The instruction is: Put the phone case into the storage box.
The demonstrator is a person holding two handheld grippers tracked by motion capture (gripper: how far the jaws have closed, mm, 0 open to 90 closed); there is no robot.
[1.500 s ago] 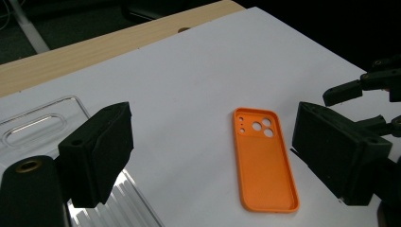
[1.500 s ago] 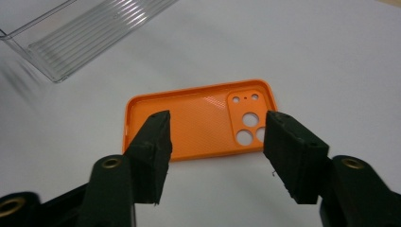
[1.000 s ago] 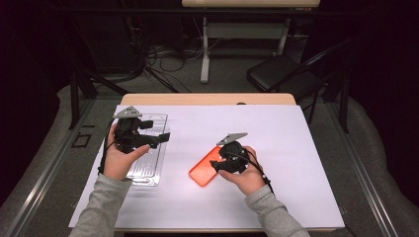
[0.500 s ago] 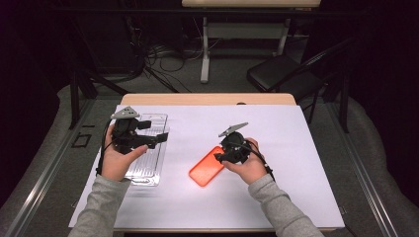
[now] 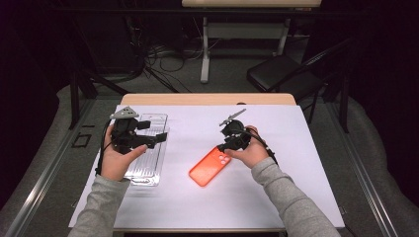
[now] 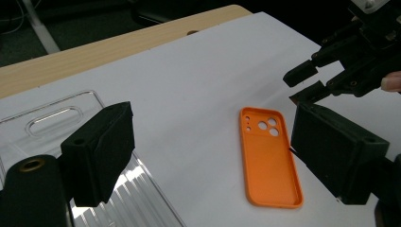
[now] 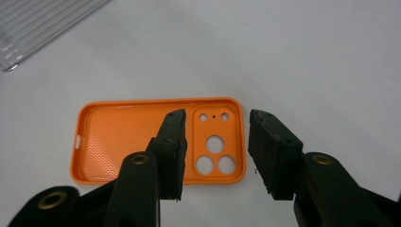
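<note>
An orange phone case (image 5: pixel 210 167) lies flat on the white sheet with its hollow side up, camera holes toward my right hand. My right gripper (image 5: pixel 222 147) hovers just above that camera end (image 7: pixel 215 142). Its jaws have just been closing and stand part open, gripping nothing, with the case (image 7: pixel 123 137) on the sheet beneath them. My left gripper (image 5: pixel 160 138) is held open and empty over a clear plastic tray (image 5: pixel 148 168). In the left gripper view its jaws (image 6: pixel 213 142) frame the case (image 6: pixel 269 161), and the right gripper (image 6: pixel 307 82) shows beyond it.
The ribbed clear tray (image 6: pixel 52 118) lies at the left of the white sheet (image 5: pixel 276 128), its corner (image 7: pixel 38 23) showing in the right gripper view. The bare wooden table edge (image 5: pixel 207 98) runs along the back. A black chair (image 5: pixel 276 74) stands on the floor beyond.
My right gripper has drawn back from over the case toward the far right and risen a little, its jaws narrower. The case and the left gripper stay where they were.
</note>
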